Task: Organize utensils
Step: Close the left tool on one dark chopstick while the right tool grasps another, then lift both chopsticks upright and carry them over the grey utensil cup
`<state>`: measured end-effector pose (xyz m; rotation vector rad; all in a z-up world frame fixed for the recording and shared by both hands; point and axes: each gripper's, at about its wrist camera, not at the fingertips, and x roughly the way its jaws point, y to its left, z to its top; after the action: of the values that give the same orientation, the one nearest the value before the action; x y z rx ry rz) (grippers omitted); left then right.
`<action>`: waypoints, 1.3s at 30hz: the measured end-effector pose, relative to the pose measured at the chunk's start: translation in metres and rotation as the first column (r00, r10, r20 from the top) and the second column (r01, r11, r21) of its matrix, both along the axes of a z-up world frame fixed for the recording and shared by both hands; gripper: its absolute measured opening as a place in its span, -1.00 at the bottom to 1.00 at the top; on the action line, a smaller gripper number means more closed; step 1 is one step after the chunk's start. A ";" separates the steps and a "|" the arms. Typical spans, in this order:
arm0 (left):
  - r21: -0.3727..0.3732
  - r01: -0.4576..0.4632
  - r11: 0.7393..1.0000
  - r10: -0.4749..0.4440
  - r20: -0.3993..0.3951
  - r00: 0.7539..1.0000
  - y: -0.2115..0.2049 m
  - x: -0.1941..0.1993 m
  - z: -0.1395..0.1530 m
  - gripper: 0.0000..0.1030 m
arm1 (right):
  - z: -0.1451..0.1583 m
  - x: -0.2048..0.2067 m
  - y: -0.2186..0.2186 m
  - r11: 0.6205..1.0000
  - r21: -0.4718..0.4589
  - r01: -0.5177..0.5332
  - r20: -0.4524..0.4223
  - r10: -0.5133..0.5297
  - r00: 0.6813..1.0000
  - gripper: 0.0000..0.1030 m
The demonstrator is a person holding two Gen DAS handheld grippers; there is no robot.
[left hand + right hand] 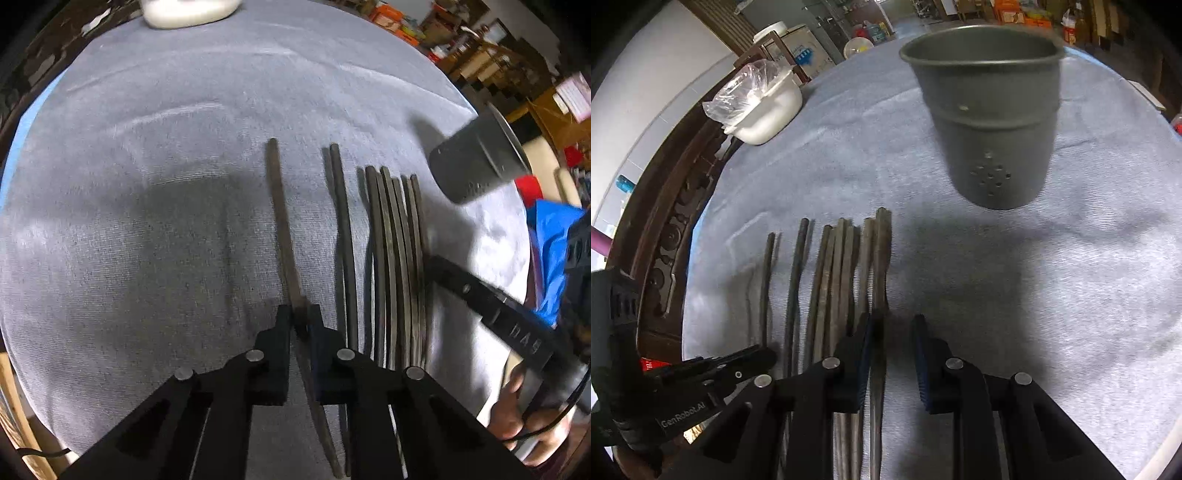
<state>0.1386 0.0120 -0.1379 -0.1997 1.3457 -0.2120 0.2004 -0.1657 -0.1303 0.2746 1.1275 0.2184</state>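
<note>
So the task's things here are a row of dark, slim metal chopsticks [834,288] lying side by side on the round worktop with its grey-blue cloth [166,184], handle ends pointing toward the grey perforated metal utensil cup [990,122] that stands upright a bit beyond them. A white plastic tub with a clear bag in it [764,110] sits off at the worktop's far edge.

Left tool [300,317]: pinched down narrow on the single chopstick [280,206] that lies apart at the left of the row, pads pressing it on both sides. Right tool [892,325]: partly closed around the rightmost chopstick [881,258]. The stick sits against the left pad, but there's a clear gap to the right one, so I'd say not gripped yet.

Handling-wise, my guess is these are stiff, light and pretty slick, so they'll want to pivot or slide out of a two-point pinch. Grabbing nearer the middle than the tapered tip seems safer, and the neighbours lie so close together that a wide pad could easily drag a second one along. The cup looks light enough to tip if bumped.

Readable writing: "GenRobot.AI" on the left tool's body in the right wrist view. There's embossed lettering on the right tool's arm too, but I can't make it out.
</note>
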 end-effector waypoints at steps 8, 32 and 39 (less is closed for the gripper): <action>-0.066 0.037 0.997 -0.038 -0.011 0.999 0.012 -0.018 -0.004 -0.82 | 0.005 0.001 -0.010 0.998 0.053 0.029 -0.010 -0.028 1.000 -0.54; -0.148 -0.095 0.984 0.077 -0.121 0.990 0.047 0.019 0.009 -0.80 | 0.003 0.030 0.008 0.996 -0.086 -0.014 -0.099 0.005 0.995 -0.65; -0.139 -0.105 0.985 0.093 -0.095 0.991 0.044 0.020 0.015 -0.86 | 0.012 0.023 0.000 0.998 -0.025 -0.053 -0.058 0.051 0.997 -0.85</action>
<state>0.1582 0.0556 -0.1232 -0.4002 1.4051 -0.2182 0.2236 -0.1657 -0.1186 0.2291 1.1939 0.2429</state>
